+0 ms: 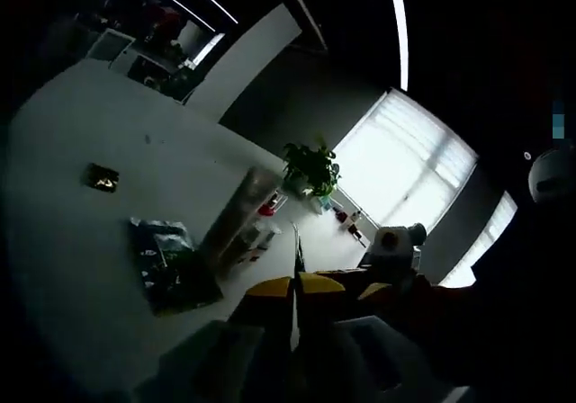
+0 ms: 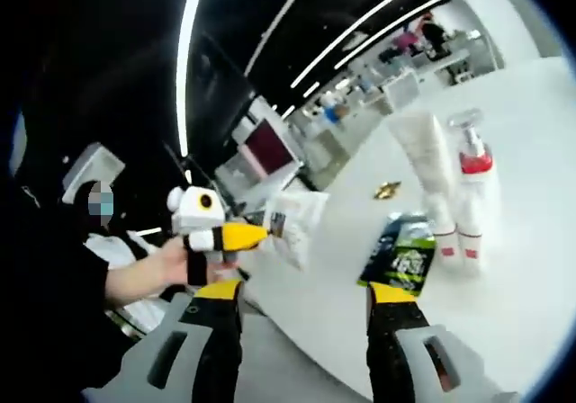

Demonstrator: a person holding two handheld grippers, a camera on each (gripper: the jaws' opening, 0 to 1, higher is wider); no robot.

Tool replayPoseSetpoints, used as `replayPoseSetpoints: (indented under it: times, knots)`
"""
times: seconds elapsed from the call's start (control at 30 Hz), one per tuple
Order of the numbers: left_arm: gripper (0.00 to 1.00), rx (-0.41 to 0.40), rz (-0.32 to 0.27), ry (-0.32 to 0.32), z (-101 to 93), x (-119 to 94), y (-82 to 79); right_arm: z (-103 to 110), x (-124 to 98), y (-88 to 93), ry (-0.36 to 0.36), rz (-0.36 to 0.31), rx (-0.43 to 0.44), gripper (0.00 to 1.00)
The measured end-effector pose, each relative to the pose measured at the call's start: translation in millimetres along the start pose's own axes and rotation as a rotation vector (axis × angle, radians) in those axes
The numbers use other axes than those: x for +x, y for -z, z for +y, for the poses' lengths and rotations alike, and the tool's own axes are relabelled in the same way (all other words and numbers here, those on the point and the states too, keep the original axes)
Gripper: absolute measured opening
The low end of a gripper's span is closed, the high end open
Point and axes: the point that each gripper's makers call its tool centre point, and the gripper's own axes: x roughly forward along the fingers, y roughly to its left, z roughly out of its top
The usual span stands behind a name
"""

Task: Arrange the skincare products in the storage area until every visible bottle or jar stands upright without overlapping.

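While right tongs [image 2: 306,317] gape (empty), pump bottle [image 2: 474,196] stands beyond.

Left gripper [image 1: 295,282] fingers together; right gripper [image 2: 306,300] fingers apart, empty

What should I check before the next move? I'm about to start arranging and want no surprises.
1. Right gripper open: ok, jaws spread wide apart with nothing between them.
2. Left gripper ready to grasp: not ok, jaws pressed together.
3. Pump bottle with red collar upright: ok, standing on the white table.
4. White tube beside it upright: ok, though whether the two touch: cannot tell.
5. Green pouch upright: not ok, lying flat on the table.
6. White packet near the table's edge upright: cannot tell.
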Motion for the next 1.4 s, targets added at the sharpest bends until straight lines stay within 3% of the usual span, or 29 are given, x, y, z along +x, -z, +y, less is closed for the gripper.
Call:
replayPoseSetpoints:
  times: [0.2, 0.4, 0.57, 0.67, 0.97, 1.4]
  knots:
    - [0.0, -0.03, 0.017, -0.056, 31.1, -6.0, 4.0, -16.4, -1.7, 8.9, 0.085, 0.041, -0.035, 0.81]
    - [0.0, -0.04, 0.046, -0.103, 59.2, -10.5, 5.8, -21.0, -0.3, 22.5, 0.119, 0.101, -0.094, 0.88]
    - [0.0, -0.061, 0.051, -0.149, 83.2, -14.3, 4.6, -26.7, -0.5, 25.1, 0.143, 0.115, -0.125, 0.94]
    - [0.0, -0.065, 0.065, -0.183, 98.2, -16.3, 6.9, -27.1, 1.0, 29.0, 0.136, 0.128, -0.107, 0.99]
    - [0.0, -0.116, 0.093, -0.247, 132.5, -16.4, 17.9, -30.7, -0.1, 26.7, 0.154, 0.121, -0.113, 0.99]
    - [0.0, -0.188, 0.135, -0.307, 165.6, -10.8, 33.2, -38.1, -2.2, 21.7, 0.171, 0.09, -0.062, 0.98]
